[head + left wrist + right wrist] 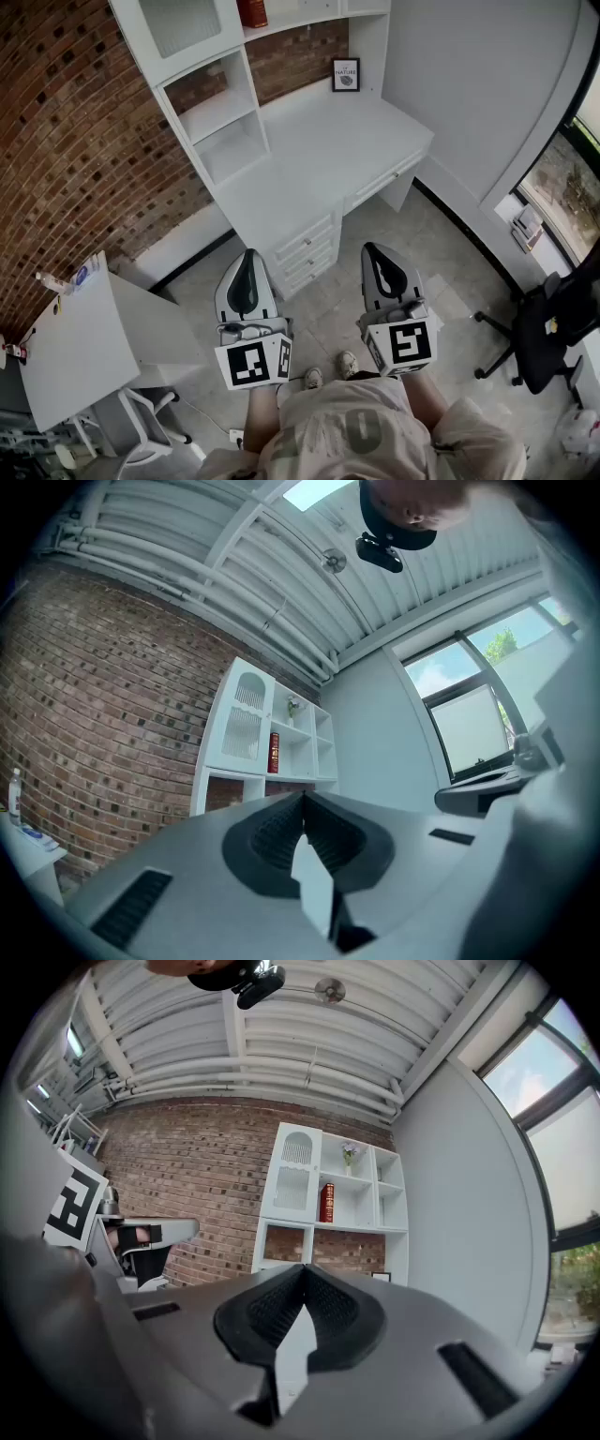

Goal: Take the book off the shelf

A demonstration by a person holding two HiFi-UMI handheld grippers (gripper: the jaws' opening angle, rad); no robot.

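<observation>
Approach stage, by judgement: left gripper (247, 258) and right gripper (373, 251), jaws pressed together and empty, both well short of the upright red hardback book (327, 1202), high ahead in the white wooden shelf unit (292, 1206); the next move calls for closing in, reaching up and parting the jaws round the spine.

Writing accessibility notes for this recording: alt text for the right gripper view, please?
The right claw, shut and empty, points toward a white shelf unit against a brick wall. A red book stands upright in an upper compartment, well beyond the claw's tips.
</observation>
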